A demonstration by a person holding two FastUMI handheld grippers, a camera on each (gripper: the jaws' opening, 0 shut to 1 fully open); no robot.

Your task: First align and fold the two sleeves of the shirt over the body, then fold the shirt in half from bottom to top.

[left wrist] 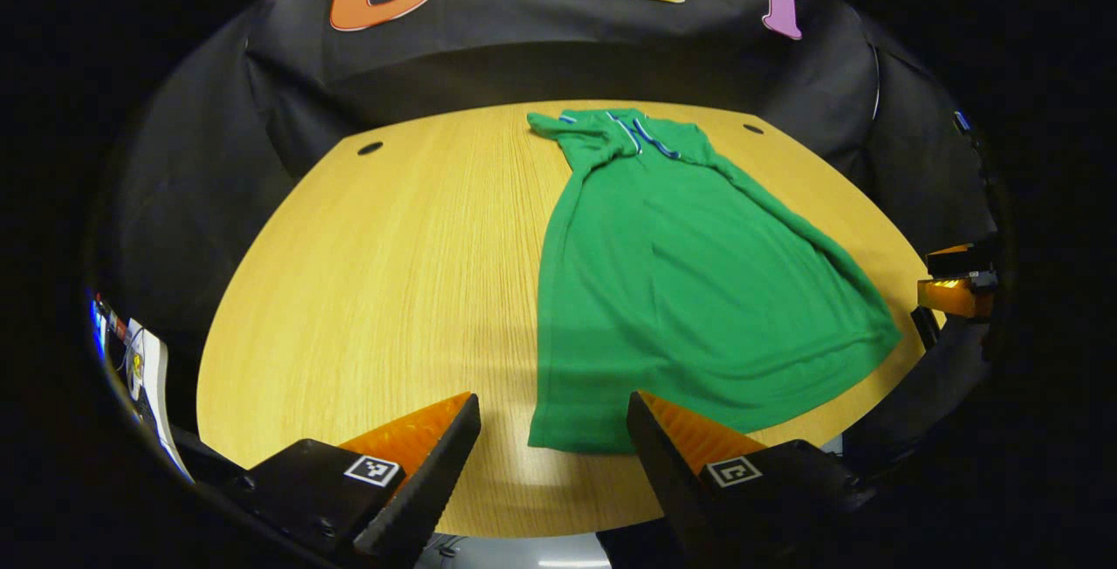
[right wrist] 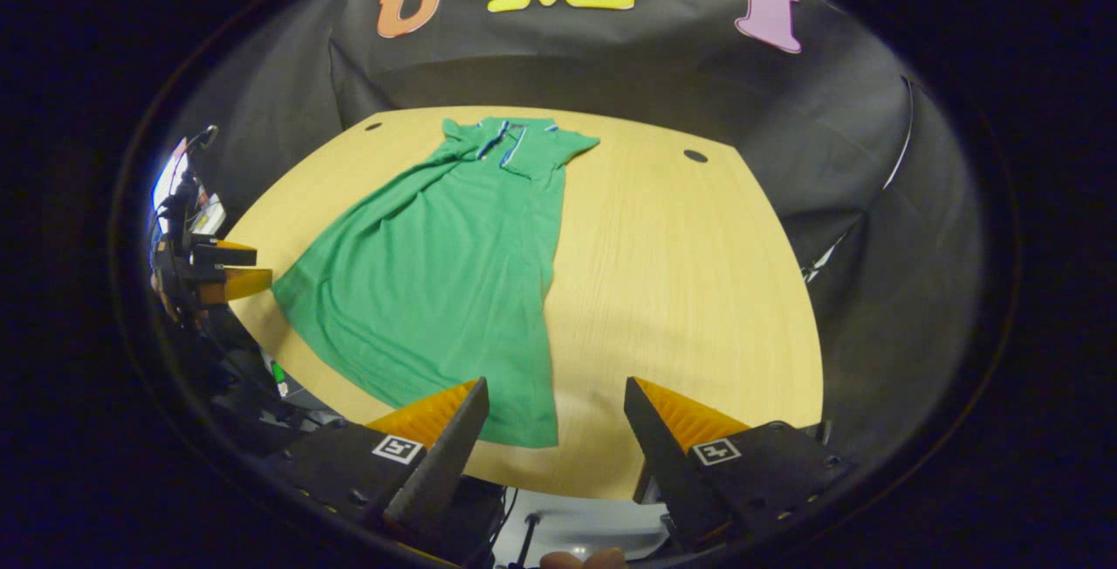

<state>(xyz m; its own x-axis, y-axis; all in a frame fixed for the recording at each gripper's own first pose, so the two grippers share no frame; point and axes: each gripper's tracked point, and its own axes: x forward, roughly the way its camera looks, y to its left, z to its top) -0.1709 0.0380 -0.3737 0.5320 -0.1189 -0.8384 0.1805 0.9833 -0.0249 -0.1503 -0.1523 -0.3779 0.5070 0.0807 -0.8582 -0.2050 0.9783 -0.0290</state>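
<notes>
A green polo shirt (left wrist: 689,290) lies flat on the wooden table (left wrist: 384,290), collar at the far end, hem toward me, both sleeves lying over the body. In the left gripper view, my left gripper (left wrist: 554,429) stands open just above the near left hem corner, nothing between its fingers. In the right gripper view the same shirt (right wrist: 436,281) shows left of centre. My right gripper (right wrist: 554,416) is open above the shirt's near right hem corner. The left gripper (right wrist: 218,277) appears at the far left of that view; the right gripper (left wrist: 955,290) appears at the right edge of the left gripper view.
The table (right wrist: 681,290) has a round cable hole near each far corner, one hole (left wrist: 370,148) on the left and one hole (right wrist: 695,155) on the right. Black cloth walls close in behind. Papers (left wrist: 144,368) sit off the table's left edge.
</notes>
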